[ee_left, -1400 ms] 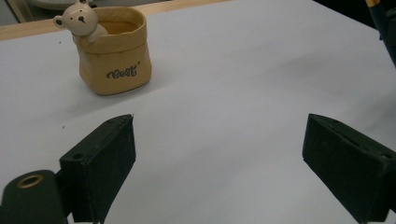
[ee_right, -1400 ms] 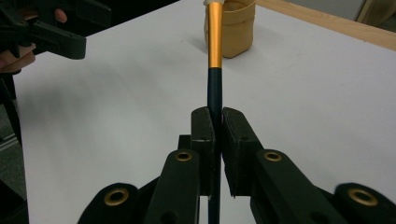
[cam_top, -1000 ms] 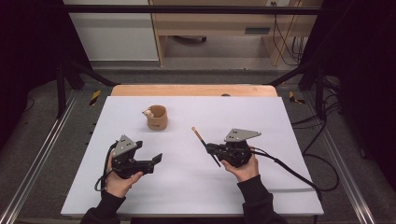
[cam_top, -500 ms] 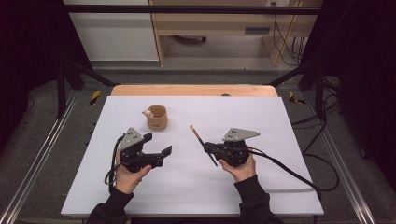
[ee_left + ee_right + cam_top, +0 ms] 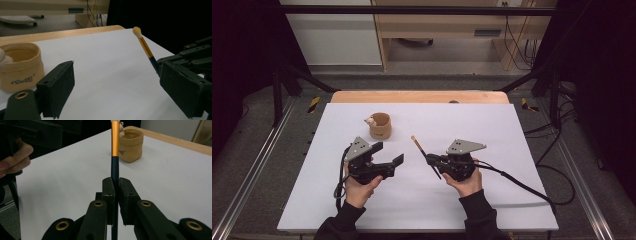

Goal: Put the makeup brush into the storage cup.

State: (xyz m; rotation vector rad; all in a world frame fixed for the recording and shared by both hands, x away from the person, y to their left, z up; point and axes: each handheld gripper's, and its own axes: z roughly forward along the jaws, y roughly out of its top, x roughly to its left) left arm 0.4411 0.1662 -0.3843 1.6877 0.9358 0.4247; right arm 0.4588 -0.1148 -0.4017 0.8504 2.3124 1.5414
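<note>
The right gripper (image 5: 430,160) has the makeup brush (image 5: 115,157) clamped by its handle, bristles up; the fabric pot (image 5: 380,125) ahead awaits it. The left gripper (image 5: 388,155) hangs wide open, empty.

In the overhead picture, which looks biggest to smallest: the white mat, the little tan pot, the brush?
1. White mat, by far the largest.
2. Brush, long but very thin.
3. Tan pot, short and round.
Brush against pot is unsure: the brush is longer, the pot is bulkier.
</note>
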